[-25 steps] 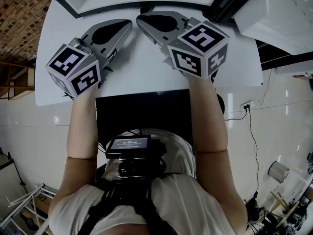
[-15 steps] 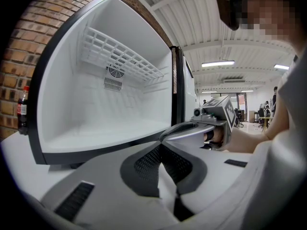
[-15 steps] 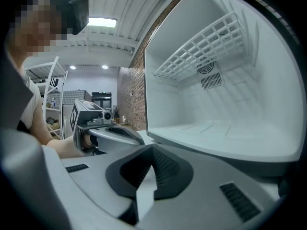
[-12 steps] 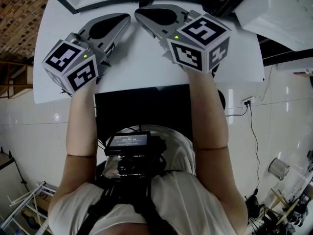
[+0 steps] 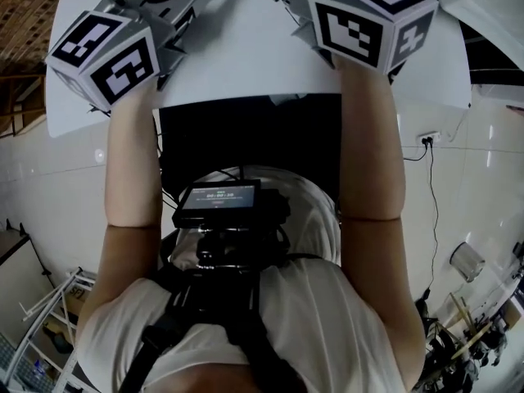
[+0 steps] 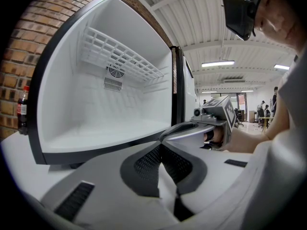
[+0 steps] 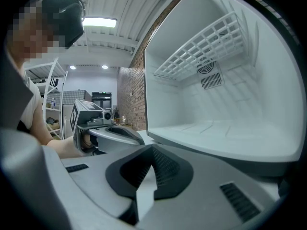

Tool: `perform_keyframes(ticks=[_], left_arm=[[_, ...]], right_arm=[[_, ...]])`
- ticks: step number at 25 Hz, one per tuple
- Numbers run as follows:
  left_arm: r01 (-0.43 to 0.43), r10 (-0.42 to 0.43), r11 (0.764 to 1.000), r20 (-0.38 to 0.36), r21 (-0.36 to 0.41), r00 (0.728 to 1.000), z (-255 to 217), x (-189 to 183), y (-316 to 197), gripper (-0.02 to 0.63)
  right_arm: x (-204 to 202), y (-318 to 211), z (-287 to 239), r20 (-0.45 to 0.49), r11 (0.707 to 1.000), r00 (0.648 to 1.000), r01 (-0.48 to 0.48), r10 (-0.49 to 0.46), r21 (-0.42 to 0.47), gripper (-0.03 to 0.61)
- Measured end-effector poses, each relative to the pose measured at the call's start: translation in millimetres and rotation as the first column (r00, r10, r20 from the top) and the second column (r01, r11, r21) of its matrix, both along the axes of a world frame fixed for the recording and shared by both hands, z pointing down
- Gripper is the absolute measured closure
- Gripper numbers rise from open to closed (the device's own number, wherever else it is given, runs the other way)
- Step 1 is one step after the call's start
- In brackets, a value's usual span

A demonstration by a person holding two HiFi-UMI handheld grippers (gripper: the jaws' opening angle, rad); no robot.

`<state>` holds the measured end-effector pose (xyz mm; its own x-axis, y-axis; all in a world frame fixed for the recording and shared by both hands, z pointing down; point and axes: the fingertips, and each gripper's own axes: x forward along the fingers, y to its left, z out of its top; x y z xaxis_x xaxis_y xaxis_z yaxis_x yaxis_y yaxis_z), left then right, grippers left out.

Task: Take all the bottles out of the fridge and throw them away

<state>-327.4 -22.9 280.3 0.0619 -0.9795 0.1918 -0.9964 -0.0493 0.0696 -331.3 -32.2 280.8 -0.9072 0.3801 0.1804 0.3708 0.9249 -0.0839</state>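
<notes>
Looking along my left gripper (image 6: 160,150), its jaws are closed together with nothing between them. They aim at an open fridge (image 6: 72,104) whose white inside shows only a wire shelf (image 6: 120,56) and no bottles. One dark bottle (image 6: 21,110) with a red label stands upright outside the fridge, just past its left edge, in front of a brick wall (image 6: 17,56) and seemingly on the white table (image 6: 14,150). My right gripper (image 6: 177,132) hangs close beside, on the right. Seen along the right gripper, its jaws are likewise pressed together and empty, with the same bare fridge ahead and the left gripper at its left. From the head camera, both grippers sit side by side over the table, their tips cut off by the top edge; below are my forearms (image 5: 131,170) and a small screen (image 5: 217,205) on my chest. I judge the fridge emptied, or nearly so, with that outside bottle the one thing left to bin. The next move calls for parting the left jaws and reaching leftward round the fridge's casing, which stands between me and the bottle. No bin shows in any view.
</notes>
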Motion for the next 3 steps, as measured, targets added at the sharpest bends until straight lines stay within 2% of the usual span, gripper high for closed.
perform_keyframes(ticks=[3], left_arm=[[0.013, -0.013, 1.0, 0.018, 0.003, 1.0, -2.1, -5.8, 2.1, 0.603]], right_arm=[[-5.4, 1.8, -3.1, 0.021, 1.0, 1.0, 0.002, -0.002, 0.009, 0.578]])
